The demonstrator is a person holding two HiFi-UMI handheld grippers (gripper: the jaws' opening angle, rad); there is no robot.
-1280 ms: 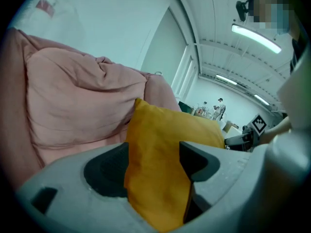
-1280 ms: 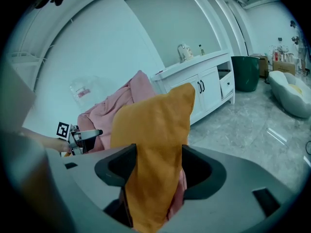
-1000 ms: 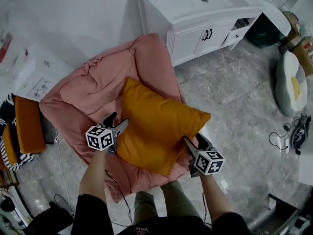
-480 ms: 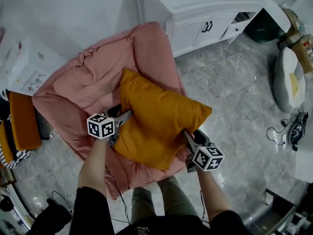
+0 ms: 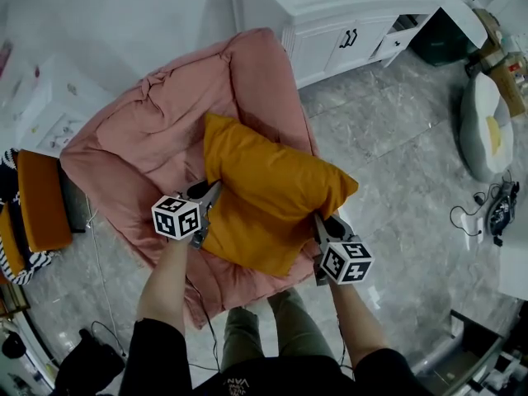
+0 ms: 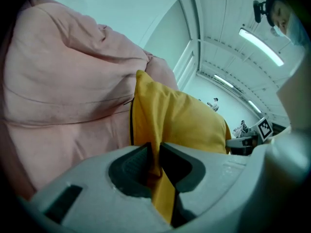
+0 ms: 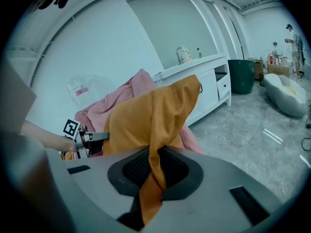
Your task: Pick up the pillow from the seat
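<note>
Left gripper view: the left gripper [image 6: 154, 163] has its jaws closing, the pads pinching a fold at the edge of the orange pillow [image 6: 180, 120] at lower centre of frame. Right gripper view: the right gripper [image 7: 153, 173] is likewise closing, with a hanging corner of the same pillow nipped between its pads. Head view: the pillow spans between the two grippers at frame centre, over the front of the pink seat [image 5: 148, 139], contact with the cushion unclear; a white cabinet [image 5: 346, 31] stands at upper right on the grey floor [image 5: 396, 139].
</note>
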